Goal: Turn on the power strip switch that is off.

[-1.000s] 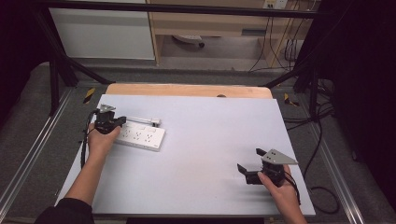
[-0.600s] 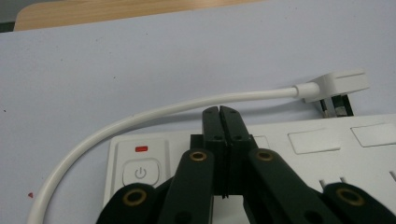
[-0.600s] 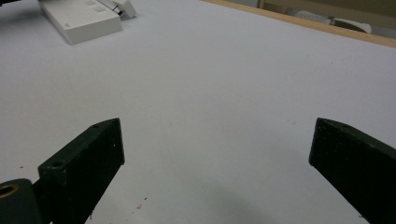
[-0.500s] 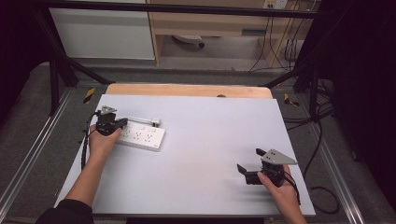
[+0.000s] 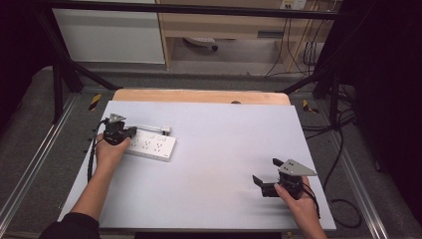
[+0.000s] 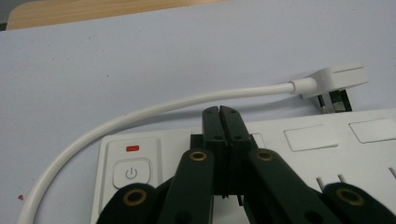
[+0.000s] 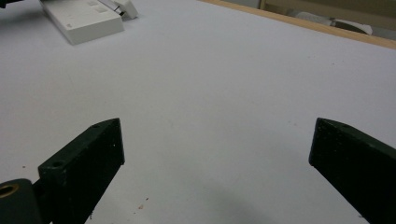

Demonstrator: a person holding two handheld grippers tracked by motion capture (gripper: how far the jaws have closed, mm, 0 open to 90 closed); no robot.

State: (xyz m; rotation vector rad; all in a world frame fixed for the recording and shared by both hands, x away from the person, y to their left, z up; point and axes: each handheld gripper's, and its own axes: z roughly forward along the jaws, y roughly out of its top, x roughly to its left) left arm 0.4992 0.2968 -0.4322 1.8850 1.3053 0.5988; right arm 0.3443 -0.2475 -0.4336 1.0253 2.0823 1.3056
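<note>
On table (image 5: 224, 149), strip (image 5: 149, 145) lies crosswise.

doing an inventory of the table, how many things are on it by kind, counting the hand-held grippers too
power strip with its cord and plug: 1, white
hand-held gripper: 2, the left hand-held gripper shut over the strip, the right hand-held gripper open near the table's front right
total: 3
</note>
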